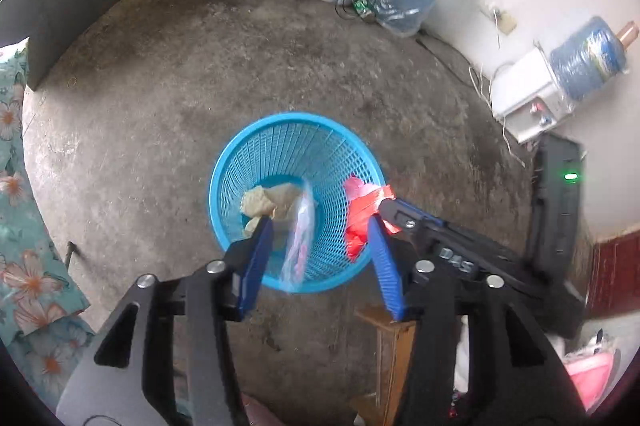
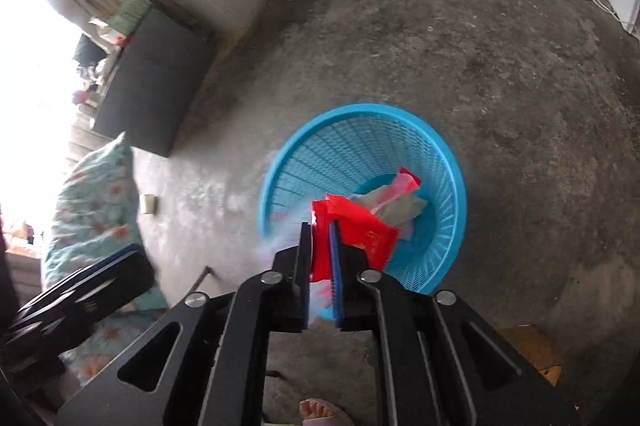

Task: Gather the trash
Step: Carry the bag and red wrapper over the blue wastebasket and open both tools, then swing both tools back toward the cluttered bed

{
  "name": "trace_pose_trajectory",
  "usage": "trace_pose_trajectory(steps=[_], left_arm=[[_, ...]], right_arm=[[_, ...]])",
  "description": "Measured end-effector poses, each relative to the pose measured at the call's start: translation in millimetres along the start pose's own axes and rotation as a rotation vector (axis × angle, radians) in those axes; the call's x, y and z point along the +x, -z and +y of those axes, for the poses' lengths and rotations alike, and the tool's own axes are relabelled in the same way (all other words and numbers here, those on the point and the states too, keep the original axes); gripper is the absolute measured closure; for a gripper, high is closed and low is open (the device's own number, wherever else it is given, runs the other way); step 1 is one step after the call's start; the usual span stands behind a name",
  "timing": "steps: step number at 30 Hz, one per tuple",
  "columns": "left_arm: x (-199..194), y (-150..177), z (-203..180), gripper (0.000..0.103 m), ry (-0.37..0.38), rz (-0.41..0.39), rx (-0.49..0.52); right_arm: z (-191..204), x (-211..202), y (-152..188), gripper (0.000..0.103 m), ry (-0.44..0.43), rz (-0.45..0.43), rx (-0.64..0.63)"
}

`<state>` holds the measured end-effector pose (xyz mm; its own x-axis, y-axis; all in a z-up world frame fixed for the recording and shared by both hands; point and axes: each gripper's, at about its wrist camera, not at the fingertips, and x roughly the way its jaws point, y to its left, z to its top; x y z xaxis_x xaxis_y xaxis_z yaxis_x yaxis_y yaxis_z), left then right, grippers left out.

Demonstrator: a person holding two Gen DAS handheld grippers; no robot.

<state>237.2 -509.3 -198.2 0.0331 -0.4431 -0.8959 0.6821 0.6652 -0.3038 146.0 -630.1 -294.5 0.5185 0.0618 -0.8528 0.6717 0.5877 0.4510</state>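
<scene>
- Bare grey concrete floor (image 1: 200, 65); blue mesh basket (image 1: 256, 145) holds crumpled beige paper (image 1: 268, 201).
- Left tongs (image 1: 320, 230) spread wide above it; blurred clear plastic bag (image 1: 298, 242) between.
- Right tongs (image 2: 321, 226) clamp a red wrapper (image 2: 360, 226) over the basket.
- Only the left view shows the water dispenser (image 1: 528, 105); only the right, a bright doorway (image 2: 24, 85).

The clear plastic bag (image 1: 298, 238) is motion-blurred. The right tool (image 2: 320, 226) hides part of the red wrapper (image 2: 352, 226) and the blue basket's (image 2: 304, 153) near rim.

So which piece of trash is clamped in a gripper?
The red plastic wrapper, pinched by the right gripper; the beige crumpled paper lies loose in the blue basket.
</scene>
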Motion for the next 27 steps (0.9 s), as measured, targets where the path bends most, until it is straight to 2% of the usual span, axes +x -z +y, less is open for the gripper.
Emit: trace_pose_trajectory(steps=[1, 4, 7, 12, 14, 16, 19, 22, 27], left_arm=[[2.7, 0.3, 1.7, 0.052, 0.008, 0.004, -0.005], [-8.7, -6.0, 8.8, 0.049, 0.024, -0.013, -0.018], [-34.3, -7.5, 13.7, 0.043, 0.055, -0.051, -0.035], [-105.5, 4.1, 23.6, 0.042, 0.124, -0.136, -0.040], [-141.1, 14.9, 25.6, 0.041, 0.137, -0.194, -0.019], [-180.5, 31.2, 28.7, 0.041, 0.145, -0.255, 0.008], [-236.3, 57.5, 38.1, 0.041, 0.154, -0.325, 0.026], [-294.5, 90.9, 52.9, 0.036, 0.146, -0.408, 0.015], [-384.5, 165.3, 87.5, 0.032, 0.067, -0.578, -0.015]], right_arm=[[-1.3, 0.2, 0.8, 0.073, 0.002, -0.019, 0.012], [-5.5, -3.6, 4.6, 0.065, 0.002, -0.066, 0.029], [-3.8, -19.4, 13.0, 0.063, 0.021, -0.127, 0.025], [18.1, -70.5, 41.6, 0.063, 0.042, -0.230, 0.016], [35.8, -99.6, 60.6, 0.057, 0.051, -0.298, -0.002], [57.2, -128.6, 85.3, 0.045, 0.050, -0.370, -0.041], [88.6, -161.4, 120.8, 0.037, 0.033, -0.428, -0.113], [117.4, -187.5, 147.5, 0.036, -0.029, -0.441, -0.187], [171.6, -220.3, 185.2, 0.036, -0.148, -0.431, -0.377]])
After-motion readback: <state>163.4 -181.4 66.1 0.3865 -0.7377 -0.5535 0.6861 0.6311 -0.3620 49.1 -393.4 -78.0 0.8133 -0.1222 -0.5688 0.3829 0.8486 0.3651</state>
